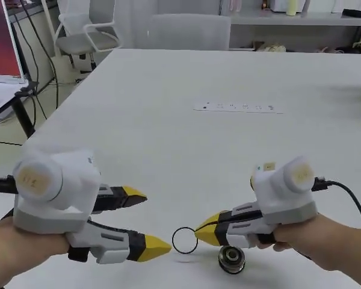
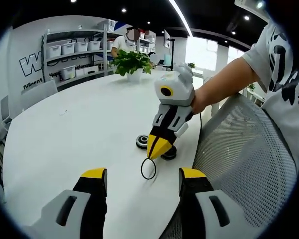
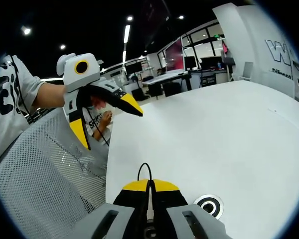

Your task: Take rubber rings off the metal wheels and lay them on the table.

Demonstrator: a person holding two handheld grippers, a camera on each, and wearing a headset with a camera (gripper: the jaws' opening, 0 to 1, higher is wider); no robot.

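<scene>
Ring (image 1: 173,240) dangles low over the counter (image 1: 186,150) beside a wheel (image 1: 231,257), my right hand-held gripper (image 1: 200,232) closed on its rim. Light, thin and floppy, so an edge pinch suffices. My left hand-held gripper (image 1: 157,221) gapes empty.

thin black rubber ring (image 1: 173,239) near metal wheel (image 1: 231,257)

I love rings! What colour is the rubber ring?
The rubber ring is black, clearest in the head view.

A white power strip (image 1: 237,108) lies flat. Beyond it stands a grey chair (image 1: 189,31), a white office chair (image 1: 87,33) further left. A potted plant (image 2: 132,62) sits before shelves (image 2: 72,55) of storage bins.
</scene>
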